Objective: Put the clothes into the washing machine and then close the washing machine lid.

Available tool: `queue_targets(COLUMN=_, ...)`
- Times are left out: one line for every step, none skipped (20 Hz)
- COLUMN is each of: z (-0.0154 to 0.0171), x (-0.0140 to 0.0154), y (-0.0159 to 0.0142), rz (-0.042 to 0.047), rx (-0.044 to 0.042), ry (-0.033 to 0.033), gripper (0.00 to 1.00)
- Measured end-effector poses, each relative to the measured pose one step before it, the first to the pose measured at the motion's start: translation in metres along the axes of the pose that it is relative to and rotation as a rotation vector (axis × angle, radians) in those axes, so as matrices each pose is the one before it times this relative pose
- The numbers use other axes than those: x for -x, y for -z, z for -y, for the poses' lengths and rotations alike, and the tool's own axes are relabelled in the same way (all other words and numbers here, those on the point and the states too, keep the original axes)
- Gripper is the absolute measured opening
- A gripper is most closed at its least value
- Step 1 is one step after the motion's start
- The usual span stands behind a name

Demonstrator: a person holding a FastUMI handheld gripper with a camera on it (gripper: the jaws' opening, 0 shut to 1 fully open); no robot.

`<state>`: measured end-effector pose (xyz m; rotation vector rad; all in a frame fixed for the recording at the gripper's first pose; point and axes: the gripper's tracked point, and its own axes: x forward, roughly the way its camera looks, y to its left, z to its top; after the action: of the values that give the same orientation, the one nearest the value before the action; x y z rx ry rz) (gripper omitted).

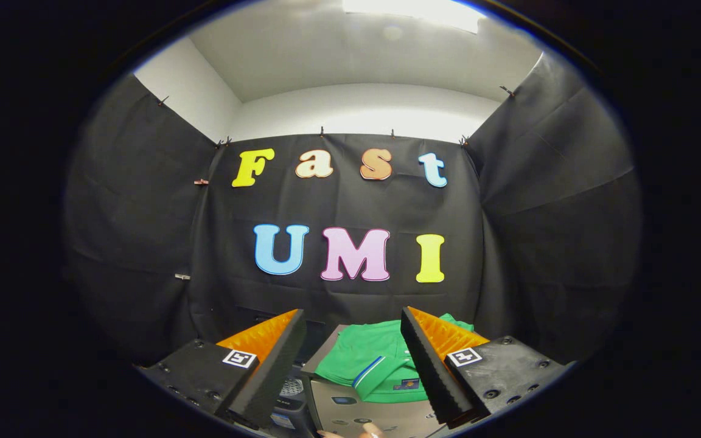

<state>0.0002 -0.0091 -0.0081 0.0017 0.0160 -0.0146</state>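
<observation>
Hovering above the booth's work area, the claw (353, 347) looks out level along its two fingers, which stand spread wide apart with nothing between the pads and nothing touching them. Just ahead and below, seen through the gap and partly behind the right finger, a folded green garment (375, 362) with a white-and-blue trimmed edge lies on a grey, flat-topped surface (350, 413) that appears to be the washing machine's top or lid, though too little of it shows to be sure. Laid out flat and close to hand, the garment seems placed for an easy first pick. A fingertip or two (372, 431) shows at the near edge of that grey surface. Judging by the open, empty claw and the untouched garment, the loading step has not yet begun.
</observation>
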Motion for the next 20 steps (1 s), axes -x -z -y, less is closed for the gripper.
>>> queue_targets(z=0.00176, x=-0.00045, y=0.00122, rz=-0.00484, rx=0.0007, ry=0.00366, gripper=0.98)
queue_targets(z=0.00257, x=-0.00098, y=0.00147, rz=-0.00578, rx=-0.00057, ry=0.00627, gripper=0.98)
queue_targets(z=0.00291, x=-0.00111, y=0.00073, rz=-0.00244, rx=-0.00251, ry=0.00617, gripper=0.98)
queue_targets(z=0.00292, x=-0.00079, y=-0.0004, rz=-0.00174, rx=-0.00365, ry=0.00786, gripper=0.98)
queue_targets(z=0.0029, x=-0.00116, y=0.00044, rz=-0.00262, rx=-0.00219, ry=0.00738, gripper=0.98)
queue_targets(z=0.00297, x=-0.00111, y=0.00161, rz=-0.00338, rx=-0.00028, ry=0.00835, gripper=0.98)
queue_targets(z=0.00334, x=-0.00197, y=0.00122, rz=-0.00318, rx=0.00214, ry=0.00994, gripper=0.98)
queue_targets(z=0.00215, x=-0.00168, y=-0.00006, rz=-0.00065, rx=0.00097, ry=0.00658, gripper=0.98)
queue_targets(z=0.0012, x=-0.00192, y=-0.0014, rz=0.00232, rx=-0.00089, ry=0.00263, gripper=0.98)
queue_targets(z=0.00028, x=-0.00199, y=-0.00158, rz=0.00341, rx=-0.00269, ry=0.0013, gripper=0.98)
queue_targets(z=0.00186, x=-0.00356, y=-0.0008, rz=0.00231, rx=-0.0017, ry=0.00349, gripper=0.98)
queue_targets(z=0.00286, x=-0.00419, y=-0.00043, rz=0.00135, rx=-0.00033, ry=0.00767, gripper=0.98)
queue_targets(z=0.0022, x=-0.00396, y=-0.00129, rz=-0.00146, rx=0.00003, ry=0.00689, gripper=0.98)
queue_targets(z=0.00108, x=-0.00392, y=-0.0006, rz=-0.00181, rx=0.00106, ry=0.00372, gripper=0.98)
queue_targets(z=0.00031, x=-0.00391, y=-0.00202, rz=-0.00146, rx=0.00249, ry=0.0005, gripper=0.98)
queue_targets(z=-0.00062, x=-0.00434, y=-0.00074, rz=-0.00143, rx=0.00374, ry=-0.0015, gripper=0.98)
queue_targets(z=-0.00007, x=-0.00582, y=-0.0007, rz=-0.00489, rx=0.00335, ry=0.00153, gripper=0.98)
queue_targets(z=0.00044, x=-0.0068, y=0.00025, rz=-0.00701, rx=0.00334, ry=-0.0021, gripper=0.98)
queue_targets(z=-0.0018, x=-0.00587, y=0.00113, rz=-0.00995, rx=0.0038, ry=-0.00469, gripper=0.98)
queue_targets(z=-0.00067, x=-0.00648, y=0.00132, rz=-0.0146, rx=0.00629, ry=-0.00178, gripper=0.98)
